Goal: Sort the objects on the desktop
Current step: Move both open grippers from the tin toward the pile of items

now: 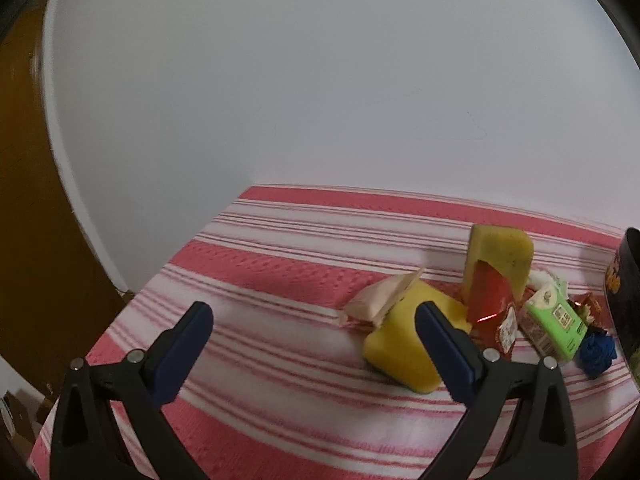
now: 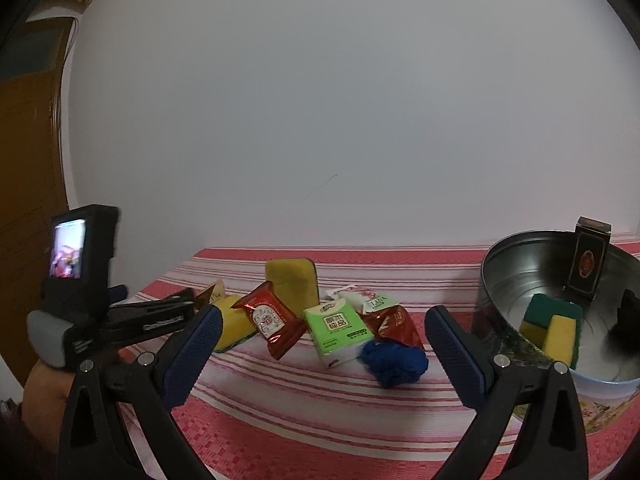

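Note:
A pile of small items lies on the red-and-white striped cloth (image 2: 320,412). It holds a flat yellow sponge (image 1: 404,344), an upright yellow sponge (image 2: 292,280), a red snack packet (image 2: 272,320), a green tissue pack (image 2: 340,328) and a blue crumpled cloth (image 2: 394,362). My left gripper (image 1: 314,320) is open and empty, just short of the flat sponge; it also shows at the left of the right wrist view (image 2: 160,312). My right gripper (image 2: 324,320) is open and empty, in front of the pile.
A metal bucket (image 2: 520,264) stands at the right with a green-and-yellow sponge (image 2: 554,328) and a dark box (image 2: 588,264) inside. A tan packet (image 1: 380,300) lies on the flat sponge. A white wall is behind, a wooden door (image 2: 28,140) at the left.

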The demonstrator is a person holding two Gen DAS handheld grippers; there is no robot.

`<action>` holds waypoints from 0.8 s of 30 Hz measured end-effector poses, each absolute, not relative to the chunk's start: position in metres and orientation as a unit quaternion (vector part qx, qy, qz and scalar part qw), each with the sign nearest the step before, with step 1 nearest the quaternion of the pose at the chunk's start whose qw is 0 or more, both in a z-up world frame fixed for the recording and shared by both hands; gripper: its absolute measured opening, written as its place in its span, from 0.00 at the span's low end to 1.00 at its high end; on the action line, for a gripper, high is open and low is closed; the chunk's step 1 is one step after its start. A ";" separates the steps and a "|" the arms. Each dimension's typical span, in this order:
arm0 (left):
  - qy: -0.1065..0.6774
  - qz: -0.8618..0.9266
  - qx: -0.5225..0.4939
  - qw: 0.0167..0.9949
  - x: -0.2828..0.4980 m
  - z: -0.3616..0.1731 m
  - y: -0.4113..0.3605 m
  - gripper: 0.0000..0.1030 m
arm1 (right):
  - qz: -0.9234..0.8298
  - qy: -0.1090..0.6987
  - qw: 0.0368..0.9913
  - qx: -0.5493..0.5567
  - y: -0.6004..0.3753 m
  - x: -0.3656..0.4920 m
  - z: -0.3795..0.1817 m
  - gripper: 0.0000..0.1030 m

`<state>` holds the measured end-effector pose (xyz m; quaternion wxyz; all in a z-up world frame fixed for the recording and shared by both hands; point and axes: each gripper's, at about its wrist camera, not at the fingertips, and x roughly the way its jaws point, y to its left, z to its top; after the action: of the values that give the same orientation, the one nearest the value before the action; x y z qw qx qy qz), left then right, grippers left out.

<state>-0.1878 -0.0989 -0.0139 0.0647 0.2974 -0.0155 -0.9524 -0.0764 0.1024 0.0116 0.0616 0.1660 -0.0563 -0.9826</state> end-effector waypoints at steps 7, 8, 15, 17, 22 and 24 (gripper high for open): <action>-0.034 -0.947 0.317 0.047 -0.222 -0.022 -0.087 0.99 | -0.980 -0.076 0.067 0.173 0.109 -0.080 0.011 0.99; -0.026 -0.943 0.330 0.040 -0.231 -0.026 -0.089 0.97 | -0.980 -0.077 0.068 0.173 0.109 -0.080 0.012 0.99; 0.084 -0.918 0.385 -0.042 -0.254 -0.044 -0.118 0.50 | -0.977 -0.071 0.075 0.185 0.105 -0.086 0.011 0.99; 0.105 -0.913 0.390 -0.051 -0.257 -0.047 -0.125 0.41 | -0.977 -0.067 0.075 0.190 0.103 -0.088 0.010 0.99; 0.088 -0.926 0.363 -0.053 -0.247 -0.038 -0.123 0.33 | -0.977 -0.059 0.077 0.191 0.100 -0.088 0.010 0.99; 0.085 -0.930 0.352 -0.057 -0.244 -0.034 -0.122 0.26 | -0.978 -0.053 0.074 0.190 0.098 -0.088 0.010 0.99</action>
<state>-0.2437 -0.1224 -0.0344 -0.0569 0.3523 0.0854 -0.9302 -0.0877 0.0977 0.0098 0.0737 0.1897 -0.0525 -0.9777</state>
